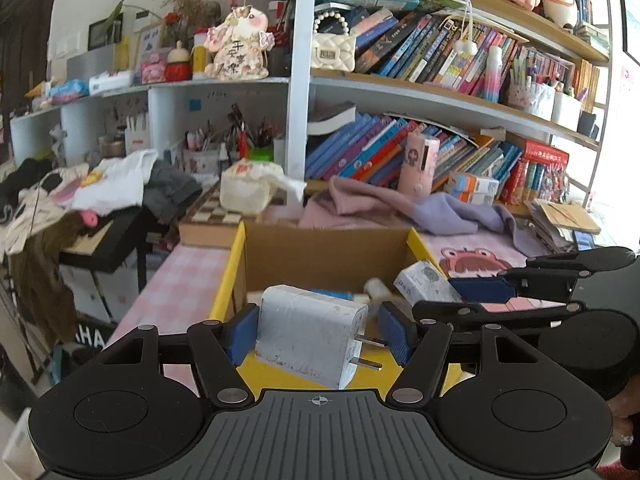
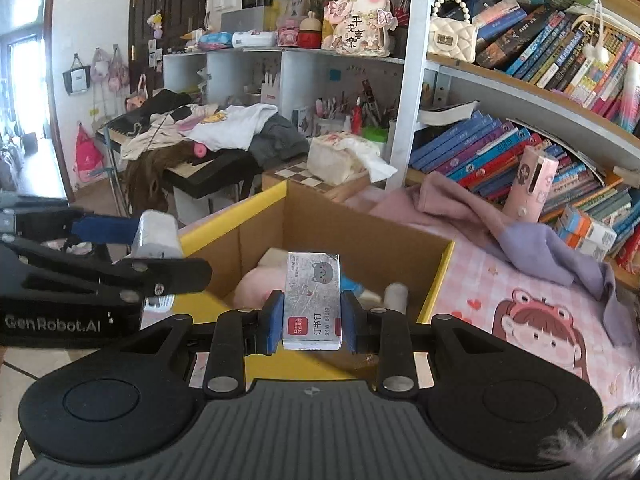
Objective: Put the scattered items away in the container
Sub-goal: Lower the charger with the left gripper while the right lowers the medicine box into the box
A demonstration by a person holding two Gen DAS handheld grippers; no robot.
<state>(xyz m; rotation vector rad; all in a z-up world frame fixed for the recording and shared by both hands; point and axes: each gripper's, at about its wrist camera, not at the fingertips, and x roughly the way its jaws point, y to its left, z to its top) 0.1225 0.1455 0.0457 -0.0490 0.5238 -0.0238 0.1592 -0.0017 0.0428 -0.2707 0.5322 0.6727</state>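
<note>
A cardboard box with a yellow rim (image 1: 228, 280) (image 2: 236, 220) stands open on the pink desk just ahead of both grippers. My left gripper (image 1: 316, 336) is shut on a white plug adapter (image 1: 308, 340), prongs pointing right, at the box's near edge. In the right wrist view the same adapter (image 2: 156, 236) shows in the left gripper (image 2: 160, 248) at the box's left side. My right gripper (image 2: 312, 320) is shut on a small grey staple box (image 2: 312, 300) with a cat print, over the near rim. Inside lie a pink soft item (image 2: 256, 284) and a white tube (image 2: 394, 294).
Pink and purple cloths (image 2: 520, 232) and a pink cylindrical case (image 2: 528, 184) lie behind the box, before packed bookshelves (image 2: 520, 80). A tissue pack (image 1: 244, 192) sits on a chequered board behind the box. Left of the desk, a keyboard stand is piled with clothes (image 1: 108, 188).
</note>
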